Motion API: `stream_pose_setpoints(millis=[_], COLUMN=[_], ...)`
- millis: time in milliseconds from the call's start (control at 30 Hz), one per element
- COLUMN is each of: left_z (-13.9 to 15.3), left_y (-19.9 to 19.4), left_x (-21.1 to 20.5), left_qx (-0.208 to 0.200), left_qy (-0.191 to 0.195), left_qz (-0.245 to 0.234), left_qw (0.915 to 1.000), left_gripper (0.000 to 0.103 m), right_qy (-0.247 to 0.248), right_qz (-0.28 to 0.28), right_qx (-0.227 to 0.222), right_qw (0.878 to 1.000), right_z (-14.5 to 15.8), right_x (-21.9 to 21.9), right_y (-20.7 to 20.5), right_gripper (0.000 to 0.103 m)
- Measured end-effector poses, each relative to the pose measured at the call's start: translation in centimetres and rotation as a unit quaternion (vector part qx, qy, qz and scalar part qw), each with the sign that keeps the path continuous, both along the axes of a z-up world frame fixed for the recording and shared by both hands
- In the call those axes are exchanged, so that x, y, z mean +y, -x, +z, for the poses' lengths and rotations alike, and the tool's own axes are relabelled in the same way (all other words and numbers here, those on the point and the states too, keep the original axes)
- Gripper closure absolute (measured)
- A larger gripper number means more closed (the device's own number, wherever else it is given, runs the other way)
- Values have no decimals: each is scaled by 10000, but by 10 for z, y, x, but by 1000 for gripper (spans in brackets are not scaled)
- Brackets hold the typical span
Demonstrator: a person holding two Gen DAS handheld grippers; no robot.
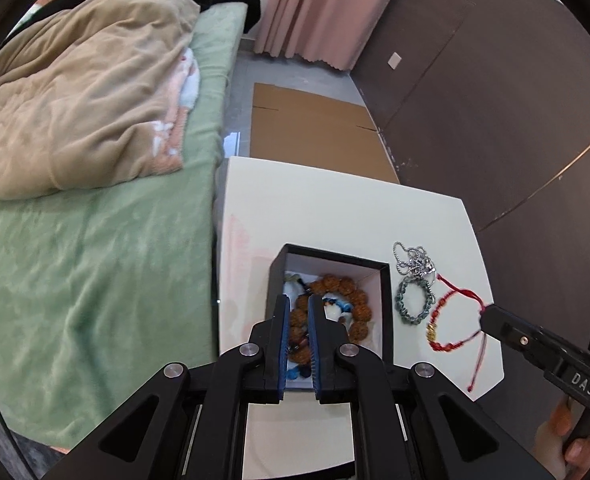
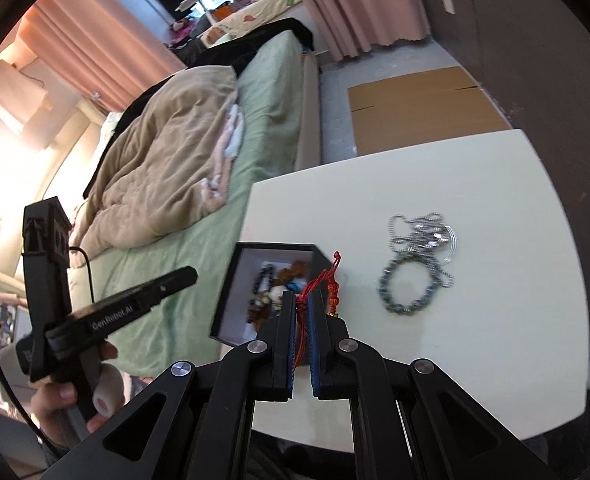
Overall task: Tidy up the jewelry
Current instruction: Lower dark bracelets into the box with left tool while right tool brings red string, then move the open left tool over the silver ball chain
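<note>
A black box (image 1: 387, 300) with a white inside stands on the white table (image 1: 335, 208) and holds a brown bead bracelet (image 1: 347, 286) and some blue pieces. My left gripper (image 1: 298, 308) hovers over the box, shut, with nothing between its pads. To the right lie a silver chain (image 1: 415, 260) and a grey-green bead bracelet (image 1: 413, 300). My right gripper (image 2: 301, 300) is shut on the red cord bracelet (image 2: 329, 280), which hangs beside the box's (image 2: 231, 292) right wall. In the left wrist view the right gripper (image 1: 485, 316) pinches the red cord bracelet (image 1: 447, 312) at its far end.
A bed with a green sheet (image 1: 95, 260) and a beige quilt (image 1: 75, 100) runs along the table's left side. Flat cardboard (image 1: 315, 128) lies on the floor beyond the table. A dark wall (image 1: 495, 120) stands to the right. The left gripper (image 2: 191, 274) and the hand (image 2: 55, 400) holding it show at the left.
</note>
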State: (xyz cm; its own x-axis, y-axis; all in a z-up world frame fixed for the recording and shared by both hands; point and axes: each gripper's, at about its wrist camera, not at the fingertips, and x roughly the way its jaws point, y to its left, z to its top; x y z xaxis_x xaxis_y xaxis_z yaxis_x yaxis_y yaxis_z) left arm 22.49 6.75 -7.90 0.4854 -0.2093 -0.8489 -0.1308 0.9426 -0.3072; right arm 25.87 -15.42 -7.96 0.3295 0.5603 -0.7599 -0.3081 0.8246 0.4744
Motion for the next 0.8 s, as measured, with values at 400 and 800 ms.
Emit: stream_pose_setpoints(millis=[400,800], left_z=[15,33], left_y=[24,44], left_x=[30,25], left_qx=[-115,-628], left_qy=[83,-97], left_qz=[322,342], left_qw=[9994,9974], left_gripper=[94,32], right_qy=[-773,-716], right_qz=[590,143], right_qx=[181,332], right_qw=[9951,9968], right_z=[4,-15], right_x=[59,34], right_y=[-10,-10], right_gripper=[93,28])
